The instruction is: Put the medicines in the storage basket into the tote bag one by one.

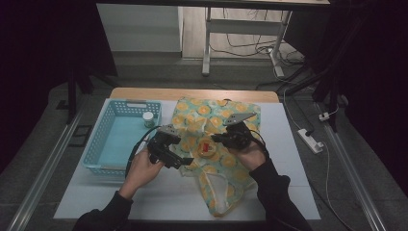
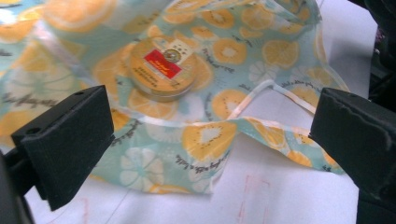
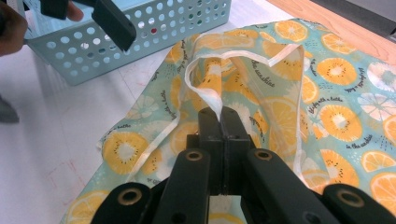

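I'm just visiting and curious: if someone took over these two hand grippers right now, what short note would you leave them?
Right gripper: shut on the white strap of the fruit-print bag.
Left gripper: open, holding nothing, facing the bag's edge.
Round tin: lying on the bag, not visibly inside it.
Blue basket: left of the bag, a small jar in it.
Left to do, probably: open the bag, tin in.

Bare white table [image 1: 159,192] lies free before the fruit-print bag [image 1: 219,120]; the blue basket [image 1: 103,139] walls its left.
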Demonstrator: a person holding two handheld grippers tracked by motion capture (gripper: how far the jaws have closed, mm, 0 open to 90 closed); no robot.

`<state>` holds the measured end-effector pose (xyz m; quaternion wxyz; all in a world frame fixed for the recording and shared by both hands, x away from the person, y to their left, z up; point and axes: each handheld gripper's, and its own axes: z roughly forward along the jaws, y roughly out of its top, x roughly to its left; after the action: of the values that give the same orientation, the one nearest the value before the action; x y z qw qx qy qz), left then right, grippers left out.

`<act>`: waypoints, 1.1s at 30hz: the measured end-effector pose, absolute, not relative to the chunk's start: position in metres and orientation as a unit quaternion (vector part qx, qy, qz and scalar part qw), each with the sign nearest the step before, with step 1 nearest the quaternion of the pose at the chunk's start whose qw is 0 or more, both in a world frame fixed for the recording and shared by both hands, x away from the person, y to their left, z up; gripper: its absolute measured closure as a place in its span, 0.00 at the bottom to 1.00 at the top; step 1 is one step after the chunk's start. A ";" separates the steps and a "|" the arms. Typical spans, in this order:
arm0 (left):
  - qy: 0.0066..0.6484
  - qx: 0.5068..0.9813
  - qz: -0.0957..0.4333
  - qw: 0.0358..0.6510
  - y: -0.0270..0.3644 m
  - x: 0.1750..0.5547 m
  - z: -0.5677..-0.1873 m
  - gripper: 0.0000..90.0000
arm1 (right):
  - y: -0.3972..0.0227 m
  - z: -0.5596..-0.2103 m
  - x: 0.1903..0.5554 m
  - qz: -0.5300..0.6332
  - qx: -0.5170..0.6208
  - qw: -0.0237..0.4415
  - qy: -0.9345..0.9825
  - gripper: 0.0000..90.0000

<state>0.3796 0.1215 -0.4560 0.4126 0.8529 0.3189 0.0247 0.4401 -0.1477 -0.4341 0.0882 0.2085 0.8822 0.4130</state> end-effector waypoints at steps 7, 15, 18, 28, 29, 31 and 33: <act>0.337 0.849 0.036 0.406 0.132 0.380 -0.453 0.00 | -0.147 -0.435 0.440 0.412 0.208 0.088 0.883 1.00; 0.364 0.840 0.055 0.398 0.149 0.381 -0.452 0.00 | -0.148 -0.436 0.440 0.411 0.208 0.088 0.883 1.00; 0.371 0.837 0.060 0.397 0.155 0.381 -0.450 0.00 | -0.147 -0.436 0.440 0.411 0.208 0.088 0.883 1.00; 0.402 0.827 0.078 0.384 0.177 0.384 -0.451 0.00 | -0.148 -0.434 0.440 0.412 0.206 0.090 0.883 1.00; 0.404 0.827 0.081 0.383 0.178 0.384 -0.451 0.00 | -0.148 -0.434 0.440 0.412 0.206 0.089 0.883 1.00; 0.410 0.825 0.084 0.379 0.183 0.385 -0.451 0.00 | -0.148 -0.434 0.440 0.412 0.206 0.089 0.883 1.00; 0.418 0.824 0.084 0.374 0.187 0.385 -0.450 0.00 | -0.148 -0.435 0.440 0.411 0.206 0.089 0.883 1.00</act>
<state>0.3855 0.1865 -0.4502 0.3740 0.8238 0.4176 0.0844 0.4396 -0.1477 -0.4345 0.0886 0.2061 0.8834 0.4115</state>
